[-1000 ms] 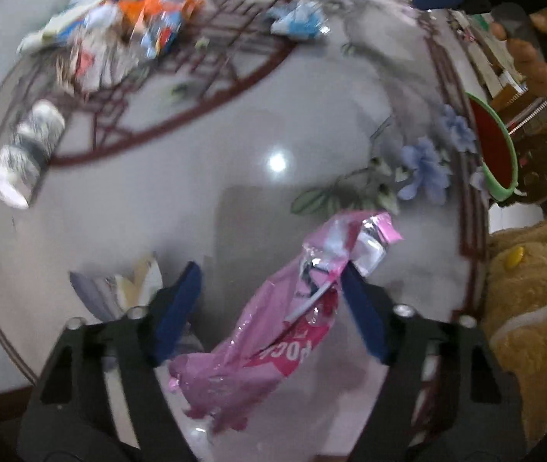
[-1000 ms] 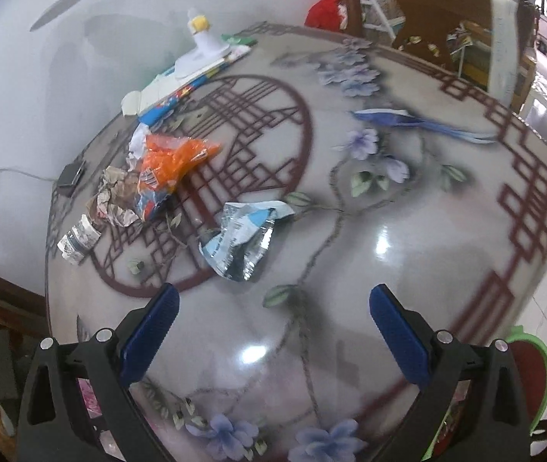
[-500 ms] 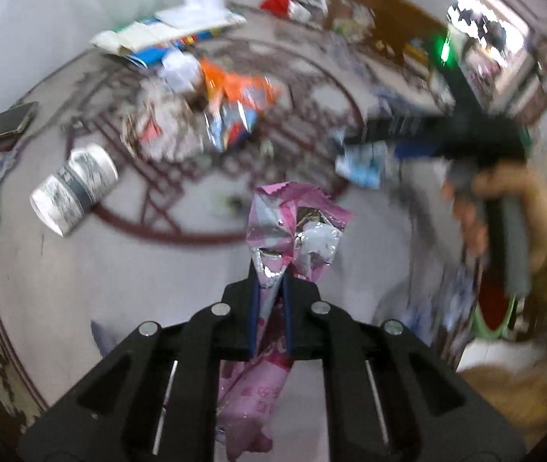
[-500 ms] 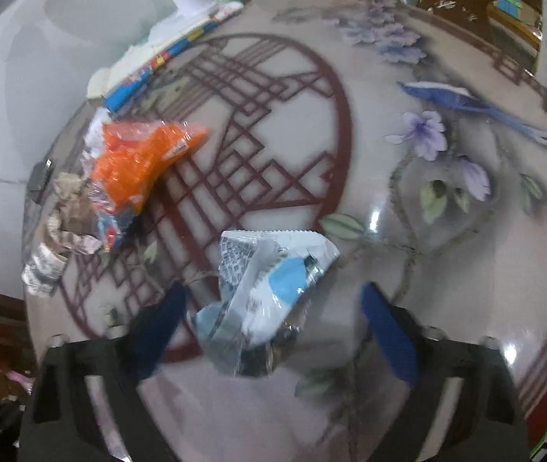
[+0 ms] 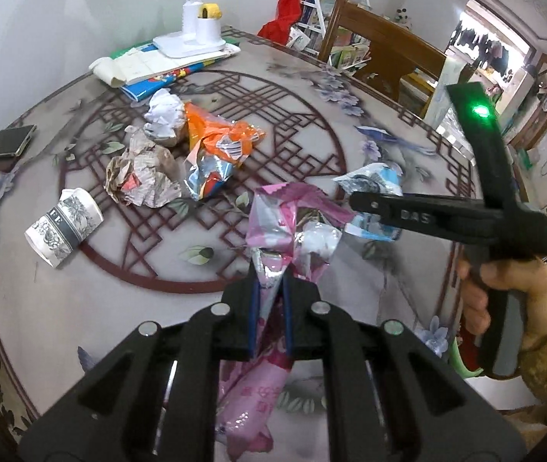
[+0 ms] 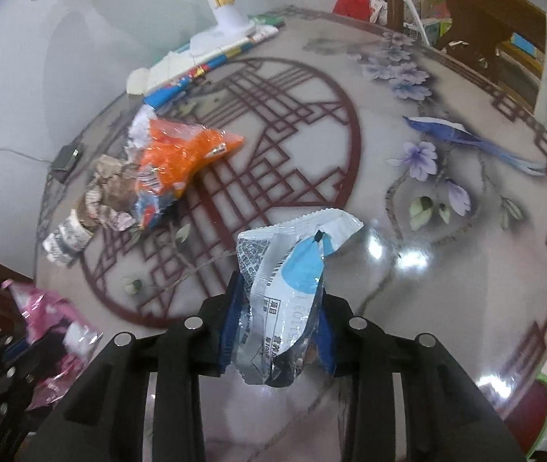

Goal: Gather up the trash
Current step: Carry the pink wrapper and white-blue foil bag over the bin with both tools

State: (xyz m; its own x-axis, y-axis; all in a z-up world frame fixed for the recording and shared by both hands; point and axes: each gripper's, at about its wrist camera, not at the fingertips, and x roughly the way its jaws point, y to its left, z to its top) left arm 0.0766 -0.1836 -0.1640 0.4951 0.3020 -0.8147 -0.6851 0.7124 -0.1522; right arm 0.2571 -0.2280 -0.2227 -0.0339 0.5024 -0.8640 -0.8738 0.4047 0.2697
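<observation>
- The pink wrapper [image 5: 273,254] is sitting clamped between the jaws of the left gripper [image 5: 269,308], raised above the table [image 5: 61,331].
- The blue-and-white wrapper [image 6: 285,288] is sitting clamped between the jaws of the right gripper [image 6: 277,331], also raised off the table.
- In the left wrist view, the remaining trash is lying at 10 to 11 o'clock: the orange wrapper [image 5: 219,134], the crumpled paper [image 5: 138,177], the white paper ball [image 5: 163,111] and the paper cup [image 5: 63,227] lying on its side.
- A phone [image 5: 9,141] is resting at 9 o'clock near the table edge.
</observation>
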